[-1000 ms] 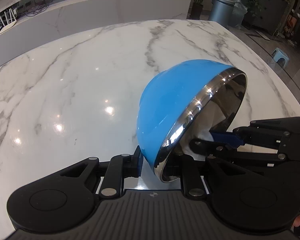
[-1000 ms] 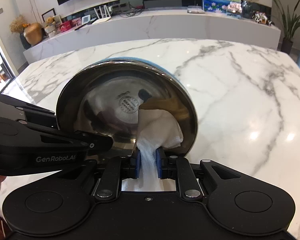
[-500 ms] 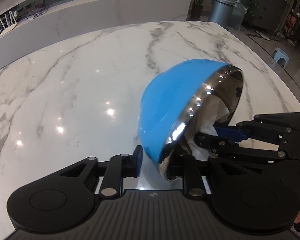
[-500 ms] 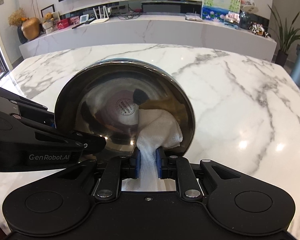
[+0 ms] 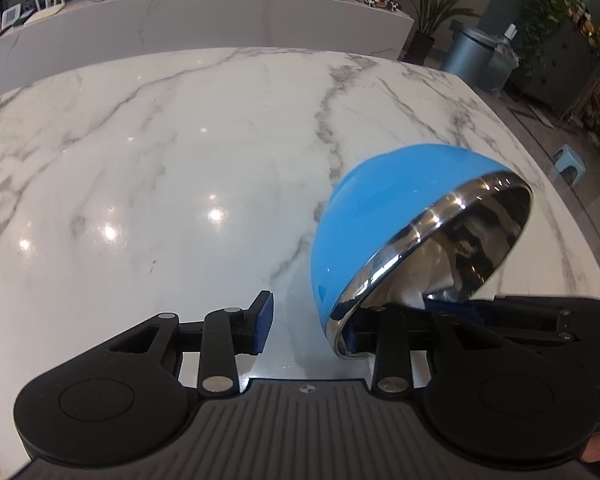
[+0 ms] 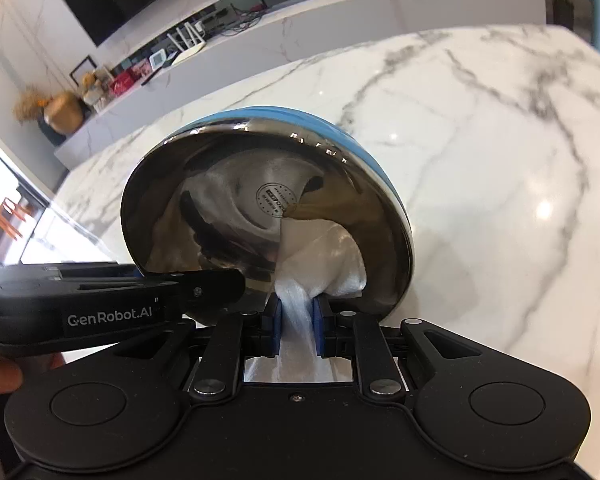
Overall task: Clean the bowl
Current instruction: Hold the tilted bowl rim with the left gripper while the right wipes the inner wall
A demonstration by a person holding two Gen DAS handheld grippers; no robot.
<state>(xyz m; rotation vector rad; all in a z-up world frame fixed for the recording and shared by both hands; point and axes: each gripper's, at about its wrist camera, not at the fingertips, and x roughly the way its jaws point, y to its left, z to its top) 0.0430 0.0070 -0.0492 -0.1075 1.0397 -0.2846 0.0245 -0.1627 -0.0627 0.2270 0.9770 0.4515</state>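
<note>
Both views are bright and evenly lit, with ceiling lights glaring back as small white spots off the polished marble tabletop (image 5: 180, 152) and daylight blowing out a window (image 6: 4, 184) at the left edge of the right wrist view. The fisheye lenses bend the table's far edge and the back counter (image 5: 220, 12) into curves, and the right wrist view is slightly soft with motion blur at its margins — the left wrist view is crisper. The bowl (image 6: 268, 208) throws warped highlights and smeared reflections from its mirror-like steel inside, while the black gripper bodies in the foreground sit dark.
</note>
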